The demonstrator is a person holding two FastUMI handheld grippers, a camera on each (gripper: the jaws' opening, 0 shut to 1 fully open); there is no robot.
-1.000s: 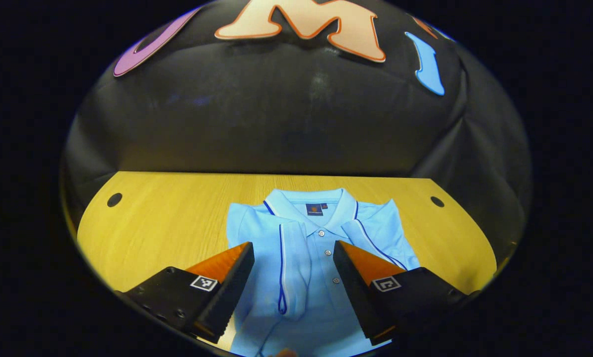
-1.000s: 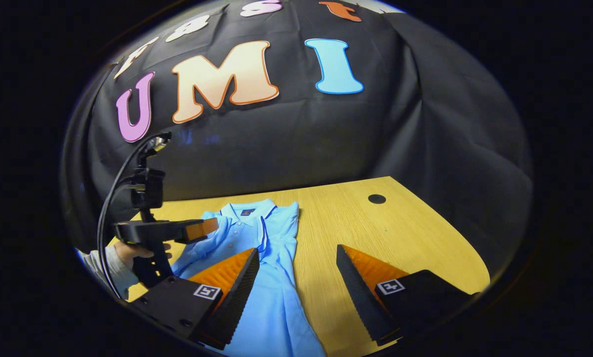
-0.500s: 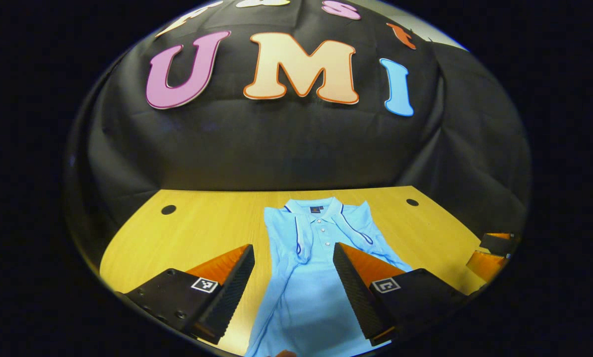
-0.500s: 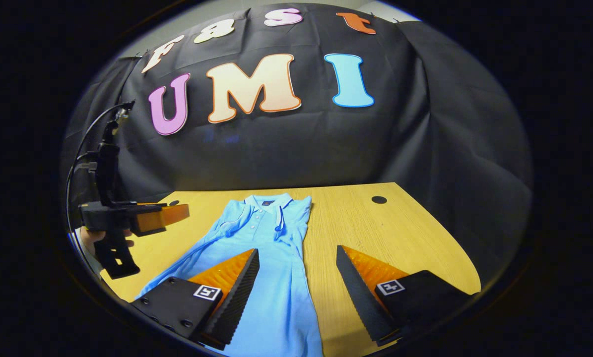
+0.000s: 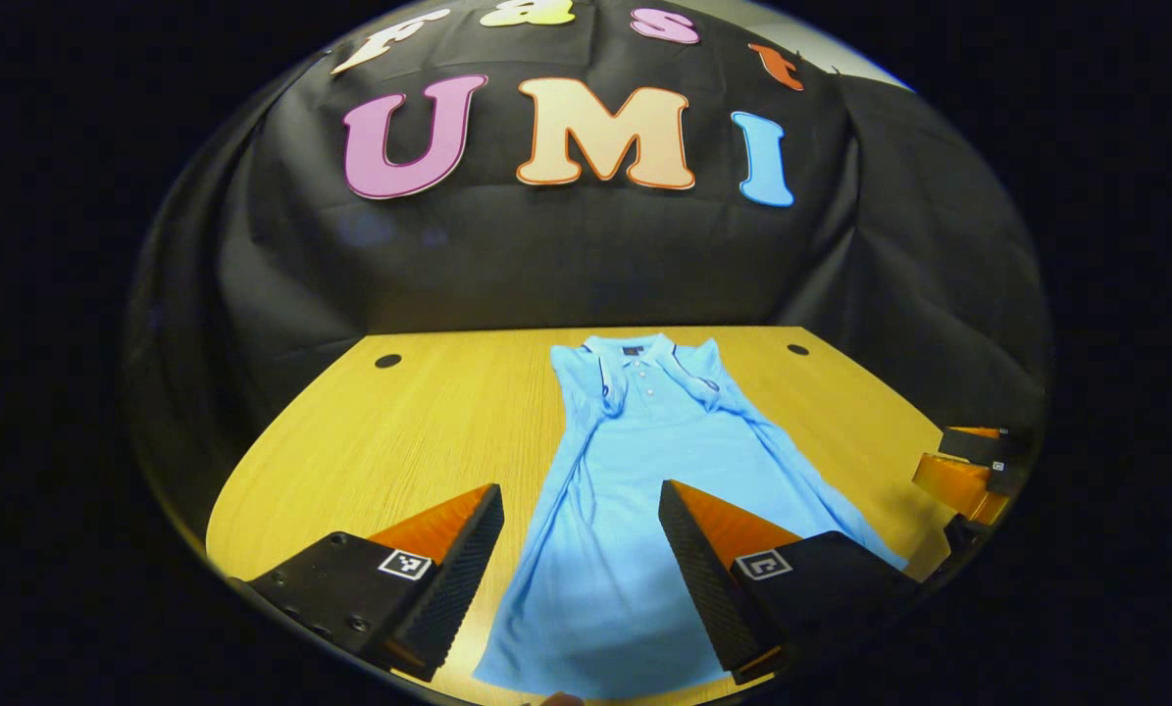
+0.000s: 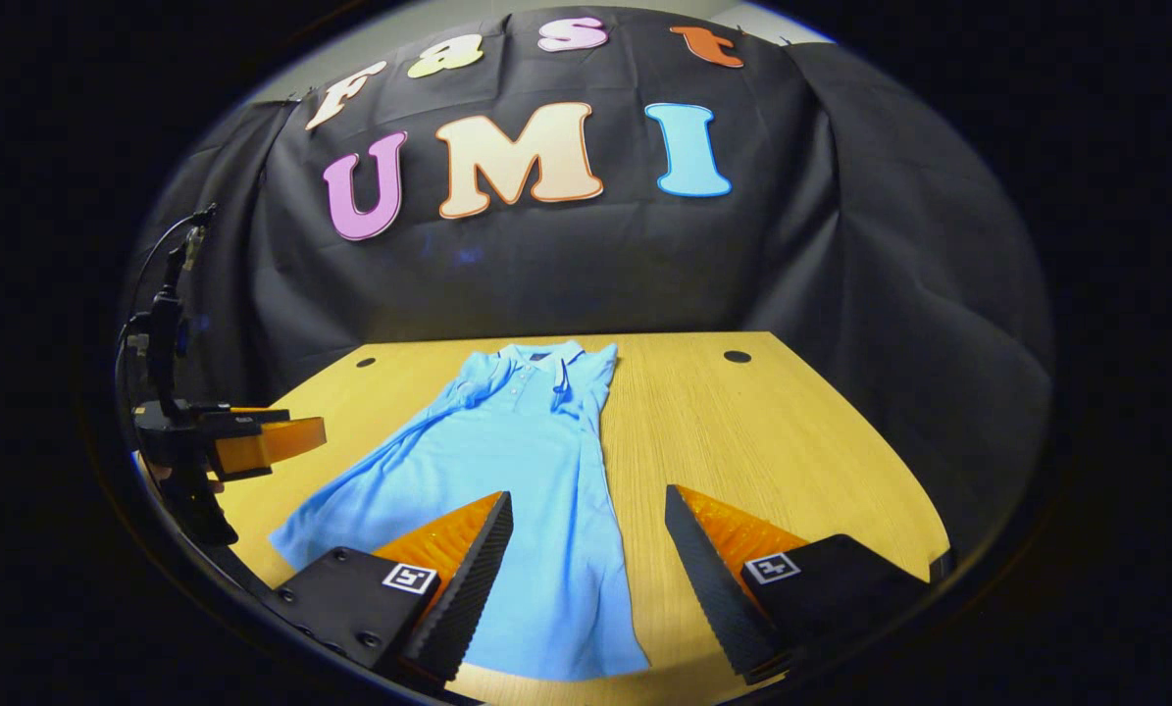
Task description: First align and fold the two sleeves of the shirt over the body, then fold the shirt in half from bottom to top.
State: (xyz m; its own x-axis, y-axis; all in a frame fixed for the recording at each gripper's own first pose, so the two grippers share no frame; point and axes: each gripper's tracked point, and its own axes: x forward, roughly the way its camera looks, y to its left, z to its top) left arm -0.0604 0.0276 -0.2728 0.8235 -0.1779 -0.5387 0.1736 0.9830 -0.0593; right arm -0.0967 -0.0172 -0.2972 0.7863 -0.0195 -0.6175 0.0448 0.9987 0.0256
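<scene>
The left gripper (image 5: pixel 581 579) had its fingers wide apart and held nothing. The right gripper (image 6: pixel 587 588) was the same, wide apart with nothing between the fingers. Neither one touched the cloth; both hung above the near end of the shirt (image 5: pixel 635 490).

A second before, the left gripper was close over the collar and the folded sleeves. Since then both grippers had pulled back toward the near edge of the table (image 5: pixel 399 431), so the whole shirt came into sight, right down to its bottom hem.

The shirt lay flat and long on the table, with its collar (image 5: pixel 635 345) by the far edge and its hem by the near edge. Both sleeves (image 5: pixel 610 382) were tucked in over the chest, one on each side of the buttons. In the right gripper view the shirt (image 6: pixel 507 471) lay left of the middle of the table.

So the sleeve part looked done. The next part was likely to grab the hem's two corners and bring them up to the collar.
</scene>
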